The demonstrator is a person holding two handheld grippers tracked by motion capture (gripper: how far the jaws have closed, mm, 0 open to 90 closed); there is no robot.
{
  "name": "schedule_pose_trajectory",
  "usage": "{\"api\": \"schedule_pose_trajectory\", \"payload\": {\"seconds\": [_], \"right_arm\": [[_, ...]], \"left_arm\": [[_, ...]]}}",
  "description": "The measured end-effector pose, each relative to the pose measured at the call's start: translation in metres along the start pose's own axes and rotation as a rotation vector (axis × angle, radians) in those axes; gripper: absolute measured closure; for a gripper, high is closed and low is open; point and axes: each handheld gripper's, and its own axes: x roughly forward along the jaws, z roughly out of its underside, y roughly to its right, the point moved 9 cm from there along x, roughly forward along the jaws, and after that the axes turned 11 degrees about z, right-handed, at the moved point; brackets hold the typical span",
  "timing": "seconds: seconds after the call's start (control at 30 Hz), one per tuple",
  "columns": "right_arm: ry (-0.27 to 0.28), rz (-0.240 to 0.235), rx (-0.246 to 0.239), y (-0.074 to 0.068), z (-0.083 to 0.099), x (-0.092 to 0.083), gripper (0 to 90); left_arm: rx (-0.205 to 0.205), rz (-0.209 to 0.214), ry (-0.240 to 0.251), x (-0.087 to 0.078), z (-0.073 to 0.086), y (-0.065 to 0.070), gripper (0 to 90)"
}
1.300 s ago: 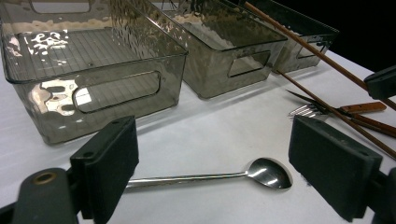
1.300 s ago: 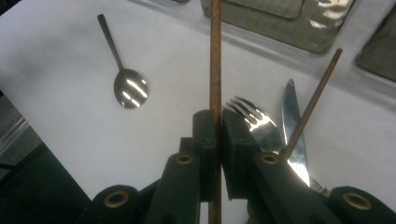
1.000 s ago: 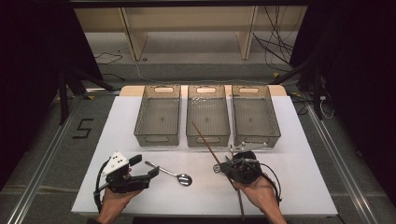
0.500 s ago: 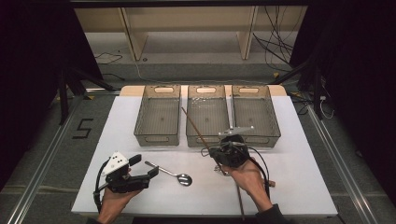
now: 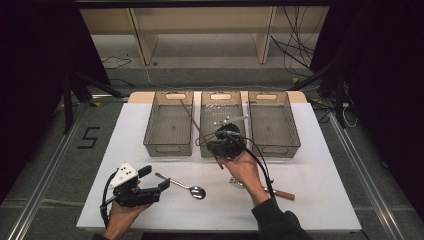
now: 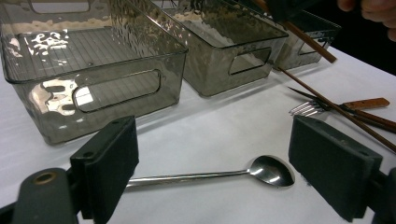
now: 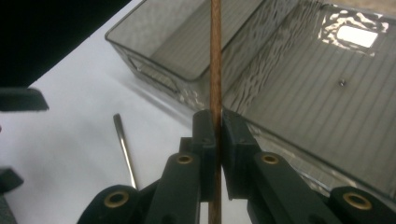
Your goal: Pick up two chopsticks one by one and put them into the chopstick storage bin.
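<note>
My right gripper (image 5: 213,145) is shut on a long brown chopstick (image 5: 191,116), held in the air over the near end of the middle bin (image 5: 220,107). In the right gripper view the chopstick (image 7: 215,60) runs straight up from between the closed jaws of my right gripper (image 7: 217,122). My left gripper (image 5: 156,177) rests at the table's near left, open. A steel spoon (image 6: 212,175) lies on the white table between its wide-apart jaws, untouched. In the high view the spoon (image 5: 186,187) lies just right of that gripper.
Three clear grey bins stand in a row: the left bin (image 5: 168,125), the middle one and the right bin (image 5: 274,122). A fork with a wooden handle (image 6: 343,105) and a second chopstick (image 6: 327,103) lie on the table (image 5: 325,165) near the right forearm.
My right hand has carried the chopstick away from the table's near edge, up and left toward the middle bin. The left gripper and the spoon have stayed put.
</note>
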Motion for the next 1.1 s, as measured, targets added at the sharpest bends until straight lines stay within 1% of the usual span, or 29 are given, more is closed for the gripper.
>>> {"api": "schedule_pose_trajectory", "payload": {"seconds": [0.07, 0.1, 0.17, 0.2, 0.23, 0.33, 0.37, 0.4, 0.5, 0.53, 0.6, 0.63, 0.67, 0.7, 0.8, 0.87, 0.97, 1.0, 1.1], "right_arm": [[0.001, -0.005, 0.006, -0.002, -0.007, 0.005, 85.3], [0.001, -0.005, 0.006, -0.002, -0.007, 0.005, 85.3], [0.002, -0.006, 0.013, -0.005, -0.017, 0.013, 85.3], [0.002, -0.006, 0.013, -0.005, -0.017, 0.013, 85.3], [0.000, -0.011, 0.018, -0.007, -0.023, 0.018, 85.3], [-0.008, -0.016, 0.032, -0.008, -0.031, 0.027, 85.3], [-0.008, -0.016, 0.032, -0.008, -0.031, 0.027, 85.3], [-0.020, -0.018, 0.035, -0.009, -0.035, 0.033, 85.3], [-0.033, -0.015, 0.037, -0.010, -0.039, 0.040, 85.3], [-0.043, -0.016, 0.041, -0.011, -0.044, 0.047, 85.3], [-0.046, -0.016, 0.043, -0.012, -0.047, 0.050, 85.3], [-0.058, -0.016, 0.045, -0.014, -0.051, 0.057, 85.3], [-0.061, -0.012, 0.048, -0.015, -0.054, 0.060, 85.3], [-0.061, -0.012, 0.048, -0.015, -0.054, 0.060, 85.3], [-0.068, -0.011, 0.055, -0.019, -0.063, 0.069, 85.3], [-0.066, -0.011, 0.057, -0.019, -0.065, 0.070, 85.3], [-0.065, -0.016, 0.080, -0.020, -0.072, 0.077, 85.2], [-0.065, -0.016, 0.080, -0.020, -0.072, 0.077, 85.2], [-0.070, -0.017, 0.087, -0.022, -0.076, 0.084, 85.3]], "left_arm": [[0.000, 0.000, 0.001, 0.000, 0.000, 0.000, 15.7], [0.001, 0.000, 0.000, 0.000, 0.000, 0.000, 15.7], [0.000, 0.000, 0.002, 0.000, 0.000, 0.000, 15.7], [0.000, 0.000, 0.002, 0.000, 0.000, 0.000, 15.8], [0.000, 0.000, 0.003, 0.000, 0.000, 0.000, 15.7], [0.002, 0.000, 0.003, 0.000, 0.000, 0.000, 15.7], [0.003, 0.001, 0.003, 0.000, 0.000, 0.001, 15.7], [0.003, 0.002, 0.003, 0.000, -0.001, 0.001, 15.7], [0.004, 0.003, 0.003, 0.000, -0.001, 0.001, 15.7], [0.005, 0.003, 0.003, 0.000, -0.001, 0.001, 15.7], [0.005, 0.004, 0.003, -0.001, -0.001, 0.001, 15.7], [0.005, 0.004, 0.003, -0.001, -0.001, 0.001, 15.7], [0.006, 0.005, 0.004, -0.001, -0.001, 0.001, 15.7], [0.007, 0.005, 0.004, -0.001, -0.001, 0.001, 15.7], [0.006, 0.004, 0.008, -0.002, -0.002, 0.000, 15.7], [0.003, 0.004, 0.009, -0.002, -0.002, 0.000, 15.7], [0.000, 0.005, 0.013, -0.002, -0.002, 0.000, 15.7], [-0.001, 0.006, 0.014, -0.002, -0.002, 0.000, 15.7], [0.002, 0.006, 0.009, -0.002, -0.002, 0.000, 15.7]]}}
